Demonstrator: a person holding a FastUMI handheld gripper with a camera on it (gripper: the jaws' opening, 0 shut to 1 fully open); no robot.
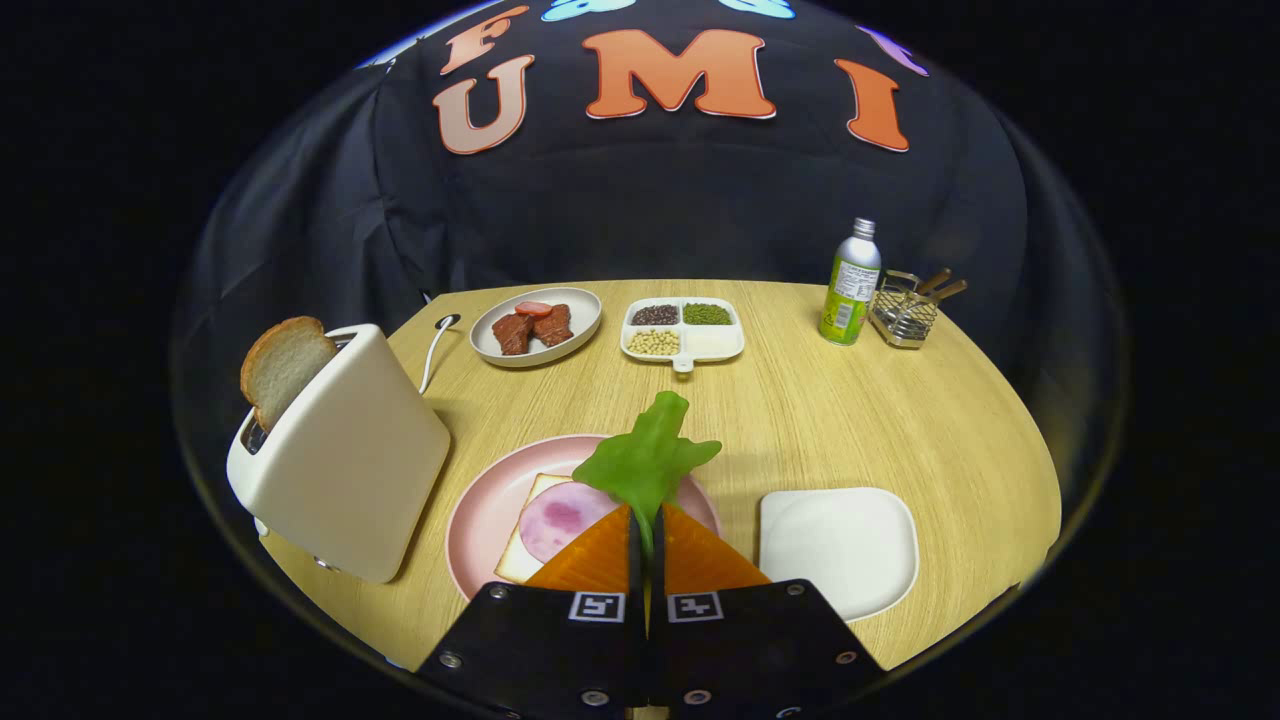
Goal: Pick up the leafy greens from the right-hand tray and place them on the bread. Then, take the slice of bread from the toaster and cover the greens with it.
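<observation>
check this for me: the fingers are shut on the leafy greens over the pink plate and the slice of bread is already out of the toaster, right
One part is wrong. The gripper view shows the slice of bread still standing in the slot of the toaster, not out of it. The rest holds: the fingers are shut on the leafy greens over the pink plate.

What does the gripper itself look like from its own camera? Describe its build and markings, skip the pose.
The gripper has two wedge-shaped fingers that taper to a point ahead. Behind them sit two flat black plates, each fastened with small round silver screws. Each plate carries a small square black-and-white marker tag at its inner front corner. No cables can be seen.
</observation>
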